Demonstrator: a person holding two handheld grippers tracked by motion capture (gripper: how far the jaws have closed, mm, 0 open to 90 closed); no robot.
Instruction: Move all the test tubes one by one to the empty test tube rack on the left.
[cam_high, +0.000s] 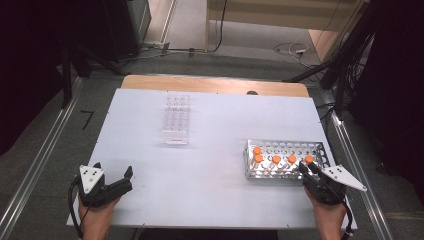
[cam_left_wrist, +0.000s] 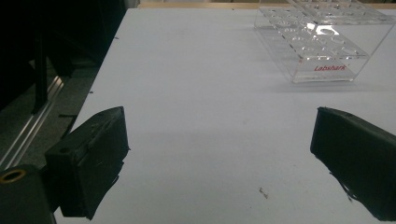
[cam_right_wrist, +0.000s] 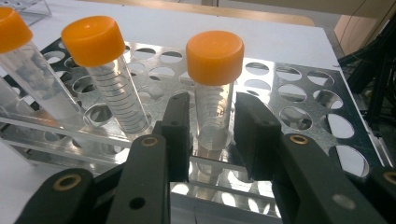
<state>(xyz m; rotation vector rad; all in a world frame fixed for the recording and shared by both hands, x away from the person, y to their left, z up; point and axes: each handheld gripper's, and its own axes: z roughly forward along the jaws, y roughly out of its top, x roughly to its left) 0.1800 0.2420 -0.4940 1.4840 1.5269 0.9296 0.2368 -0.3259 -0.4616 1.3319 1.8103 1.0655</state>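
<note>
Two black right tongs (cam_right_wrist: 212, 135) pinch a clear orange-capped tube (cam_right_wrist: 214, 88) in the perforated metal rack (cam_right_wrist: 299, 100); left tongs (cam_left_wrist: 219, 163) gape wide.

Left tool (cam_high: 114, 176) low over the table, jaws wide apart, right tool (cam_high: 311, 170) jaws narrowed around a tube

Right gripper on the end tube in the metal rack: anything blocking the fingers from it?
Nothing visible. The right gripper has its fingers on either side of the orange-capped tube at the near right end of the metal rack. The neighbouring tube stands clear to one side. Whether the fingers already press it, I cannot tell.
</note>
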